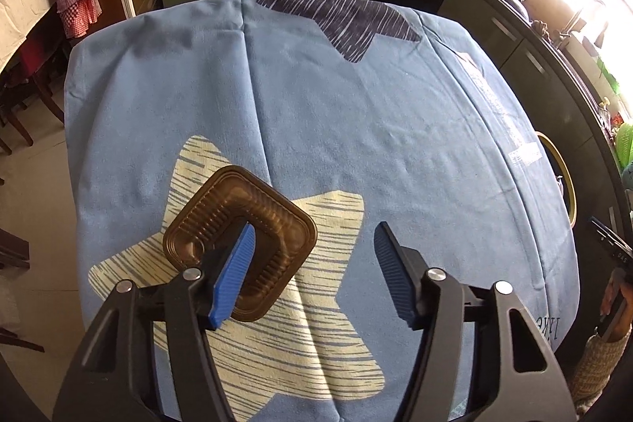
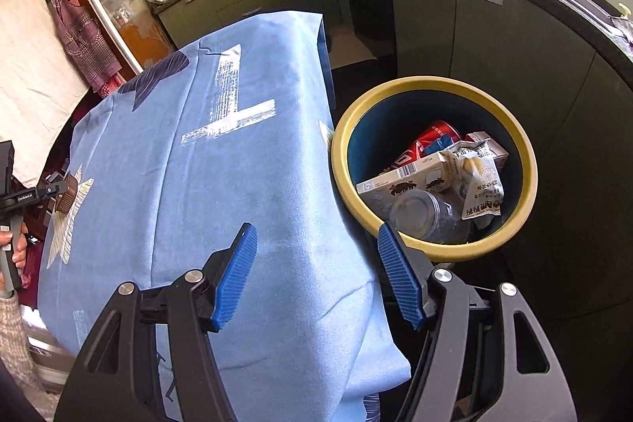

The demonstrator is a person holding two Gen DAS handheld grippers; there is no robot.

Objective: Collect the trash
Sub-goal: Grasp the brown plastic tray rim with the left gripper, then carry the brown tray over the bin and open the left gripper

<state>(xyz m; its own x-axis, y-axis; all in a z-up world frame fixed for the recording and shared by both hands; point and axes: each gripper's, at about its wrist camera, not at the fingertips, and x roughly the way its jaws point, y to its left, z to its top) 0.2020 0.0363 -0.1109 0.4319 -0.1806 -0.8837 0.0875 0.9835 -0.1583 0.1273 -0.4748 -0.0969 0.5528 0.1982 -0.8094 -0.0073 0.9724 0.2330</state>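
Tray (image 1: 241, 244) lies left of centre under the left gripper (image 1: 312, 271): one finger (image 1: 233, 271) over its hollow, jaws parted, gripping nothing; right gripper (image 2: 316, 275) likewise empty.

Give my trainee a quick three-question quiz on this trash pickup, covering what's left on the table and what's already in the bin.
1. True or false: the brown plastic tray lies on a cream star printed on the blue tablecloth.
2. Which of these is in the yellow-rimmed bin? A) red can B) green bottle C) banana peel
3. Fill in: the right gripper is open and holds ____.

Key
1. True; one blue finger of the left gripper is over the tray's hollow, the other beside the tray.
2. A
3. nothing
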